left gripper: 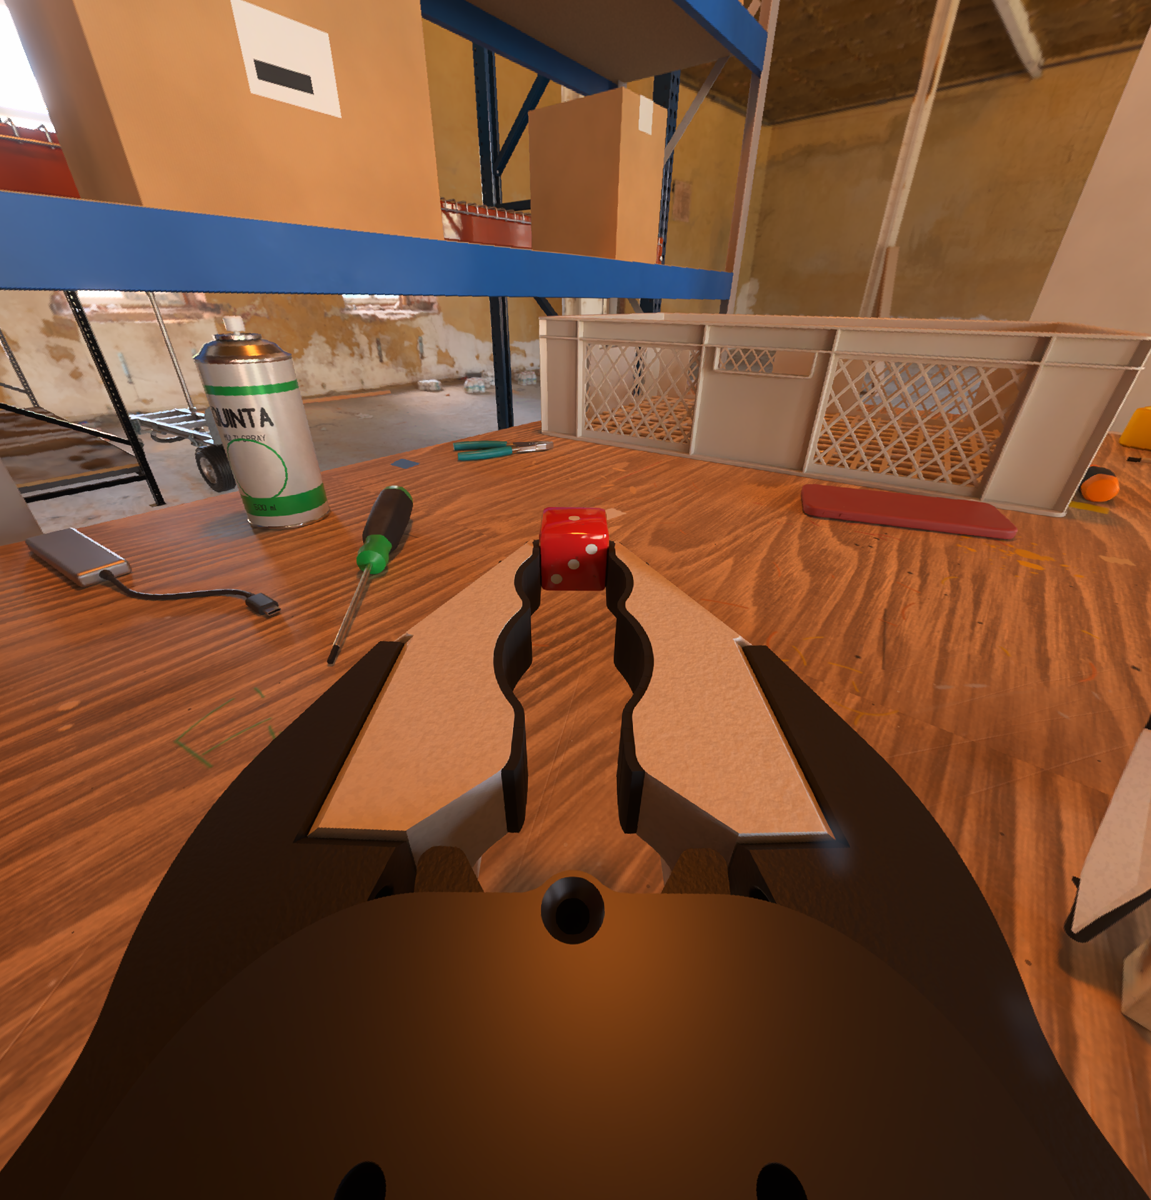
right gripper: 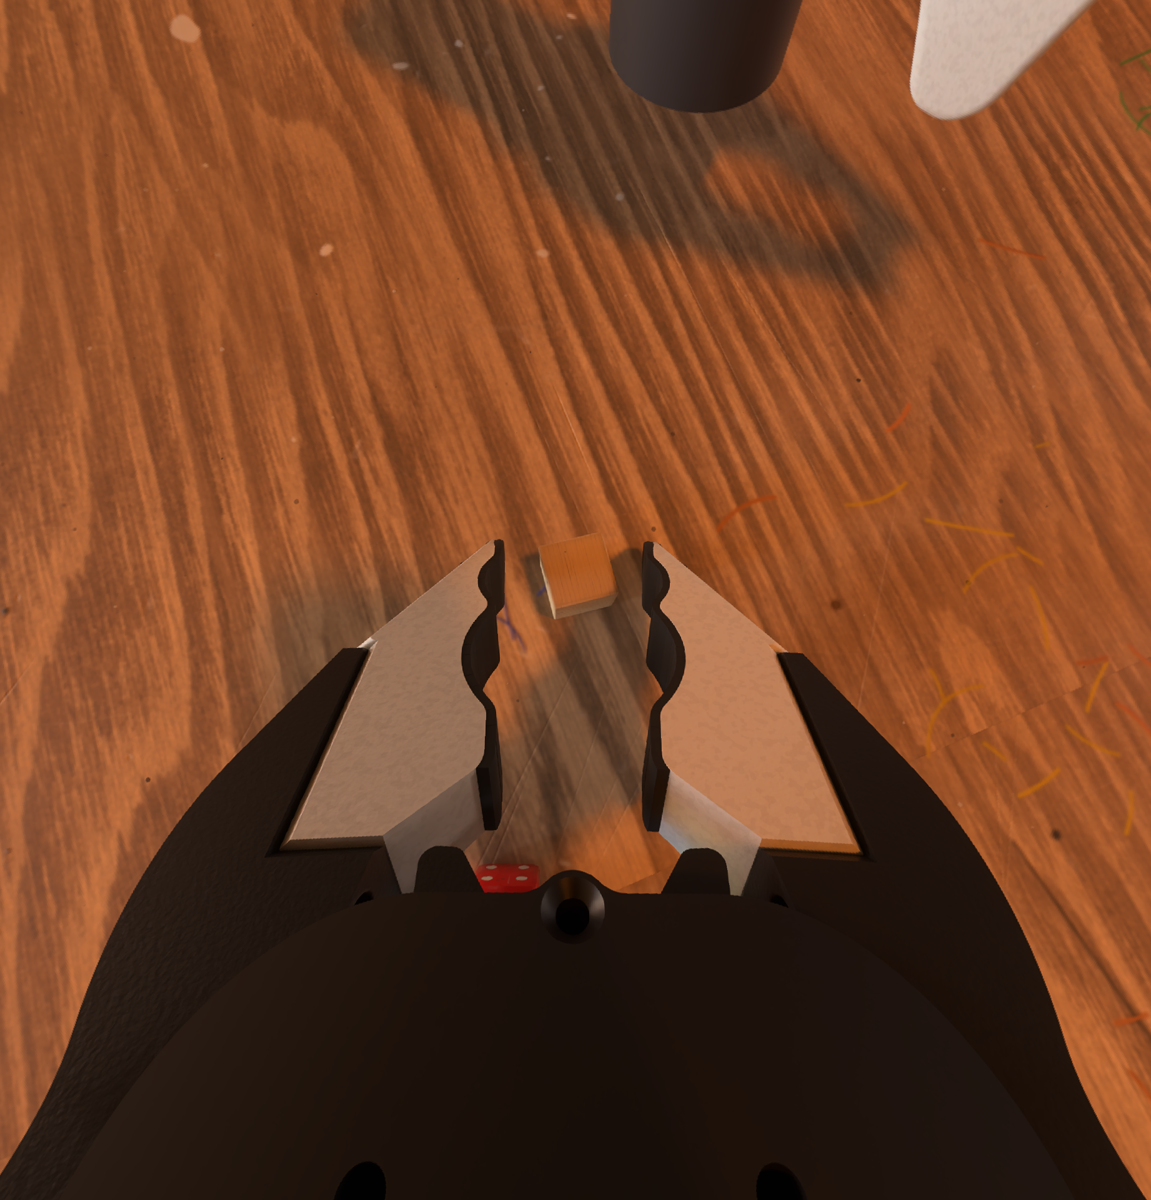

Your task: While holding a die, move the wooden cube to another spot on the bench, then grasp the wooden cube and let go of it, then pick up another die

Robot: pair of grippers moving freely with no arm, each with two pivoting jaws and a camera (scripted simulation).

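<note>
Red dice: one (left gripper: 573, 549) clamped by left hand-held gripper (left gripper: 573, 560), one (right gripper: 508, 877) beneath spread right hand-held gripper (right gripper: 573, 566).

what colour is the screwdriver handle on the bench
Black with a green collar near the shaft, on the screwdriver; clearest in the left wrist view.

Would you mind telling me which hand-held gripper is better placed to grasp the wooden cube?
Right hand-held gripper: open, with the wooden cube between its fingertips. The left hand-held gripper is occupied, gripping a red die.
</note>
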